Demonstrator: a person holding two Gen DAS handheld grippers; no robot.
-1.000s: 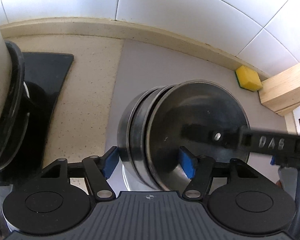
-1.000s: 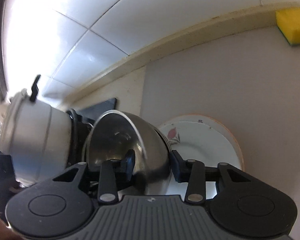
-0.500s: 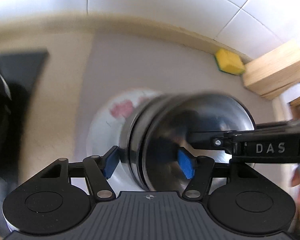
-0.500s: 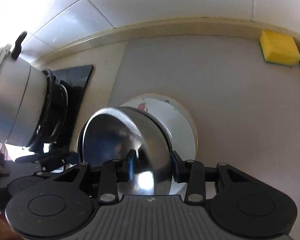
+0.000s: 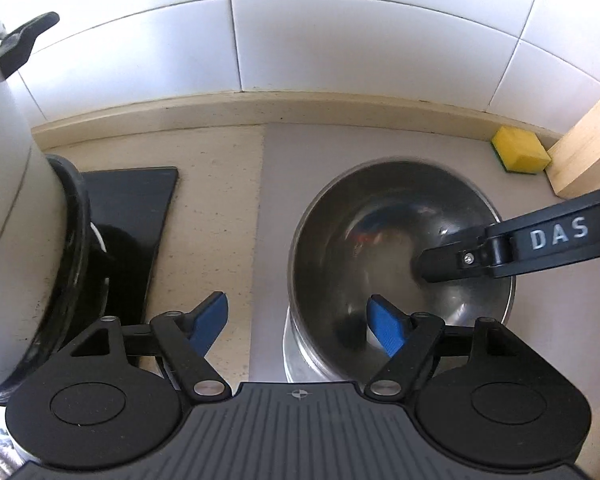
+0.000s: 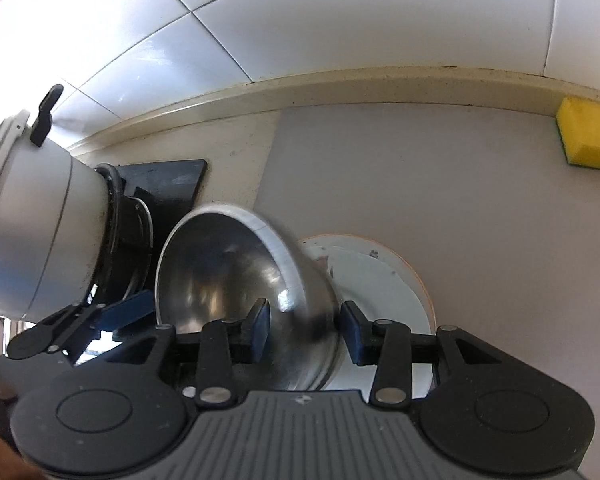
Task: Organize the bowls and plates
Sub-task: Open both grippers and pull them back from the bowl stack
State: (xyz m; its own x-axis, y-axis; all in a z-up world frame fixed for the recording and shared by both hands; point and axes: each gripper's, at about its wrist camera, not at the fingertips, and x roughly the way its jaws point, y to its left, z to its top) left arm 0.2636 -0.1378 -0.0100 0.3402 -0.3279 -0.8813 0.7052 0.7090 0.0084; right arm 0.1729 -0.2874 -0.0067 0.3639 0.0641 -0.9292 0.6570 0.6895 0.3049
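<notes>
The steel bowl [image 6: 236,284] is tilted, its mouth turned toward the left of the right wrist view, its rounded wall caught between the two dark pads of the right claw [image 6: 304,330], one pad inside the rim and one against the outer wall. That claw pinches the bowl's wall, though its jaws are easing apart slightly. In the left wrist view the same bowl [image 5: 396,256] shows its shiny hollow, with the right claw's black finger marked "DAS" [image 5: 512,244] reaching into it from the right. A second steel rim shows just under it at the lower edge, so it appears to sit on or in another bowl; how many are nested cannot be told.

The left claw [image 5: 300,320] is spread and its jaws are opening: its right blue pad [image 5: 386,326] stands inside the bowl's hollow, its left blue pad is well clear over the surface, and neither presses on the bowl.

Behind the bowl lies a white plate [image 6: 384,280] with an orange rim, flat on the grey mat [image 6: 440,184]. The mat covers the right part of the beige speckled surface [image 5: 212,216]. To the left stand a black glass hob [image 5: 136,208] and a large pale pot [image 6: 32,232] with a black handle. A yellow sponge [image 5: 518,156] lies at the back by the white tiled wall [image 5: 340,40], beside a wooden block [image 5: 588,152].
</notes>
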